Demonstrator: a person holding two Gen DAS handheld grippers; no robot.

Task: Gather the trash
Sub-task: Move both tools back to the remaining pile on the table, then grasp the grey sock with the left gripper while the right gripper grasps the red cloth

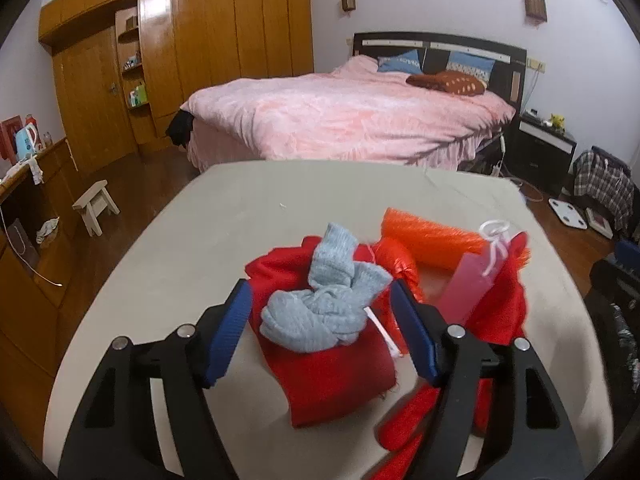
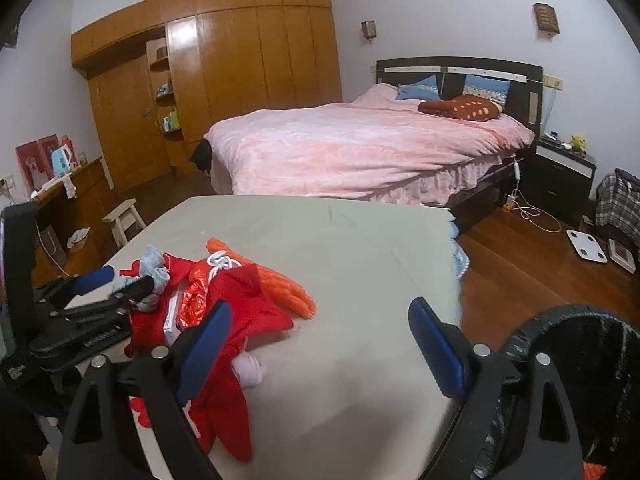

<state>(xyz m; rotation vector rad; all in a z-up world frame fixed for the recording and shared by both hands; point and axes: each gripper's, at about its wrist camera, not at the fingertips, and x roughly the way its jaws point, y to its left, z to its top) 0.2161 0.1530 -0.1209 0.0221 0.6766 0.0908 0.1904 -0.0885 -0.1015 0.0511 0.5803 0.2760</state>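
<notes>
Blue pads on the left gripper sit wide apart, one on each side of a light blue knitted rag. Whether the pads touch the rag I cannot tell; they are not squeezing it. The rag lies on top of a red cloth on the beige table. Behind the rag lies an orange net roll, with a pink card on a white string just beside it. The right gripper is spread wide too and holds nothing, above bare table next to the red cloth. A black trash bin stands off the table's edge, near the right gripper.
</notes>
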